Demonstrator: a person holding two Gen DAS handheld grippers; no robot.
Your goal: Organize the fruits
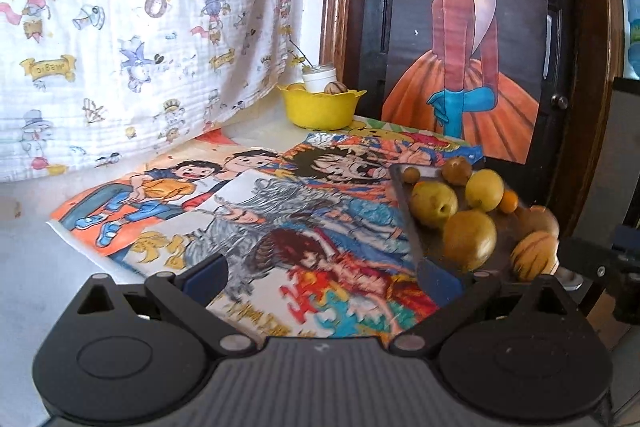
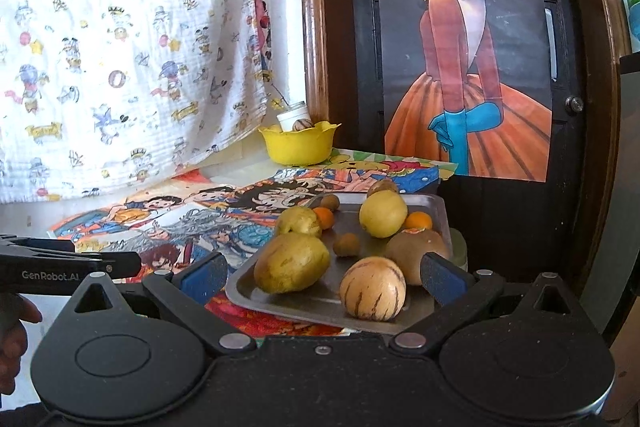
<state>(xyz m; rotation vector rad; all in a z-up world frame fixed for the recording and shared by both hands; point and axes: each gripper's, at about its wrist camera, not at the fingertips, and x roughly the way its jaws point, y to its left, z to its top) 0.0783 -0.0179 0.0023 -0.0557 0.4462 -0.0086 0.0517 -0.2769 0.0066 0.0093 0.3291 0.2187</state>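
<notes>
Drawing-covered table [image 2: 120,223]: both grippers, left gripper [image 1: 324,275] and right gripper [image 2: 324,273], gape empty before the fruit tray [image 2: 434,205]; next, grasp the striped melon [image 2: 372,287] for the far-edge yellow bowl [image 2: 298,147].

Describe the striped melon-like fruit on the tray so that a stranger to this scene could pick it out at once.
Start at the metal tray resting on the cartoon posters in front of the dark door. Go to the tray's near edge, closest to the right tool. The striped fruit sits there: round and pale cream with thin dark stripes running top to bottom, unlike the plain yellow-green fruit to its left and the brown one behind it.
</notes>
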